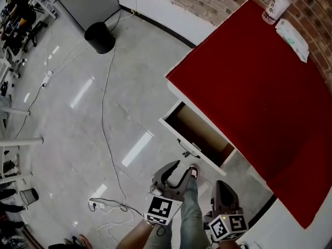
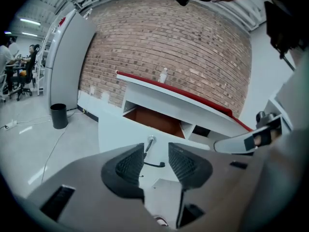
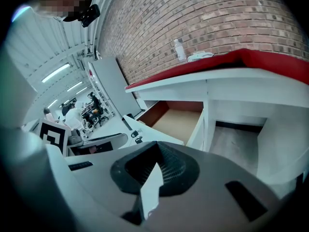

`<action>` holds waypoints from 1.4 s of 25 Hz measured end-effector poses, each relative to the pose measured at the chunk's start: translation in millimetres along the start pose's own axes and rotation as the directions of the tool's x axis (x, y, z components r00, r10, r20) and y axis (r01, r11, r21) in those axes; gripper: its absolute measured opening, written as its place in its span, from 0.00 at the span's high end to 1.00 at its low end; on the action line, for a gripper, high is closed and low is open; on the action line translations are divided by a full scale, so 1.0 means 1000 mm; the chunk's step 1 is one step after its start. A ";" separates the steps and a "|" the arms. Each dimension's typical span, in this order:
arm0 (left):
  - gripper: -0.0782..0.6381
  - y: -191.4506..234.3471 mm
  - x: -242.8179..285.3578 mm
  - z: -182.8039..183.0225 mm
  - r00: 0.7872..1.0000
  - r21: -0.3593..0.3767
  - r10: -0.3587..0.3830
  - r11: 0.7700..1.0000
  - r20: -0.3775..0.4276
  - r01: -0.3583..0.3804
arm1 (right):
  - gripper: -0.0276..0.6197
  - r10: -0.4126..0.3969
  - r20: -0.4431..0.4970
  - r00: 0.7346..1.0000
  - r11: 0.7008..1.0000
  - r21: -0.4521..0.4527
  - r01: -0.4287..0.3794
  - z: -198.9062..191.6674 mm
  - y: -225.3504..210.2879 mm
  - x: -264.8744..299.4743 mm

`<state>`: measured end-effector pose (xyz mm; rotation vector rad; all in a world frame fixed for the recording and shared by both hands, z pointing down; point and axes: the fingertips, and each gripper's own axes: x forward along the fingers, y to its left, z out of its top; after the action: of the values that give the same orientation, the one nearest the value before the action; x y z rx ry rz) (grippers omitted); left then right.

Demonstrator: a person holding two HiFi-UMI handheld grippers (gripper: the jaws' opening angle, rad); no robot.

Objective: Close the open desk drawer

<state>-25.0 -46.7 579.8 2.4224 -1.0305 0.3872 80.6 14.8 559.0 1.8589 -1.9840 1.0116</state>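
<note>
Nearest the lens, the left gripper [image 1: 182, 171] is held with its jaws spread and nothing between them. The right gripper [image 1: 222, 187] is held with its jaws pressed together, empty.

Just ahead of them the drawer [image 1: 199, 131] is seen pulled well out from under the red top of the desk [image 1: 259, 87], its inside bare and its white front turned toward the grippers. In the left gripper view the handle [image 2: 150, 143] is framed beyond the gap of the jaws, not touched.

For a clean close, the front is probably best pressed flat near the handle and pushed straight along the drawer's run, so that it is not skewed. The spread jaws should be kept from catching the handle.

The person's own leg [image 1: 189, 211] is seen between the grippers, close to the drawer front, and may need to be kept back. Nothing is seen inside the drawer to block it. A bottle [image 1: 277, 4] and a white packet [image 1: 293, 38] are set at the desk's far end, well apart. A black bin [image 1: 99, 37] and a cable [image 1: 106, 123] are left on the floor, clear of the path.
</note>
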 end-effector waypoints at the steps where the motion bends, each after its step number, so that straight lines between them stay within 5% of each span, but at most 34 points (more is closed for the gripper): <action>1: 0.67 -0.001 0.002 -0.003 1.000 0.009 -0.009 1.000 0.001 0.009 | 0.96 0.006 -0.006 1.000 1.000 -0.002 -0.006 -0.005 0.000 0.000; 9: 0.53 -0.007 0.019 -0.010 0.998 0.118 -0.064 0.991 0.021 0.061 | 0.96 0.044 -0.020 0.999 0.999 -0.027 -0.044 -0.021 0.006 -0.004; 18: 0.51 -0.003 0.050 -0.020 0.992 0.226 -0.126 0.966 -0.015 0.126 | 0.96 0.028 -0.027 0.999 0.999 -0.016 -0.029 -0.024 -0.005 -0.009; 35: 0.51 0.004 0.063 -0.015 0.989 0.241 -0.138 0.963 0.057 0.120 | 0.96 0.015 -0.060 0.998 0.999 0.040 -0.013 -0.045 -0.007 0.000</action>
<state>13.7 -78.6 620.7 2.7188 -0.8934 0.3981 74.9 43.4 593.9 1.8146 -1.9588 1.1055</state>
